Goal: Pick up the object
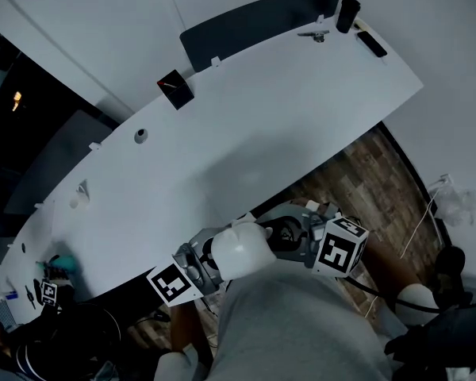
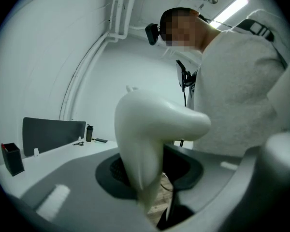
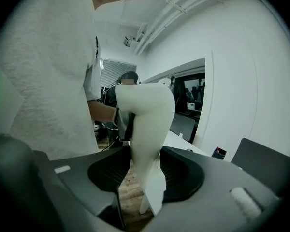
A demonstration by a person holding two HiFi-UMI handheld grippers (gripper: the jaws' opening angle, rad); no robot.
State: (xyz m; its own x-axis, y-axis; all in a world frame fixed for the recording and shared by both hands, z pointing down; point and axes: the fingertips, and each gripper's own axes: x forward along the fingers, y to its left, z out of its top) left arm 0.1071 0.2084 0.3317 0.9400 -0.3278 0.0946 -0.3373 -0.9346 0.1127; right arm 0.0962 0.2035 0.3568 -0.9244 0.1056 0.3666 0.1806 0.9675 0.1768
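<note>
White moulded object (image 1: 239, 249) is carried in the air between both tools, just off the table (image 1: 301, 109) edge and above the wooden floor (image 1: 357, 173). It is clamped by the left gripper (image 1: 197, 263) on one side and the right gripper (image 1: 295, 236) on the other. The pick-up is judged done. Next, both grips must be held evenly as it is carried.

A black bottle (image 1: 348, 12) stands on the white table (image 1: 301, 117).
</note>
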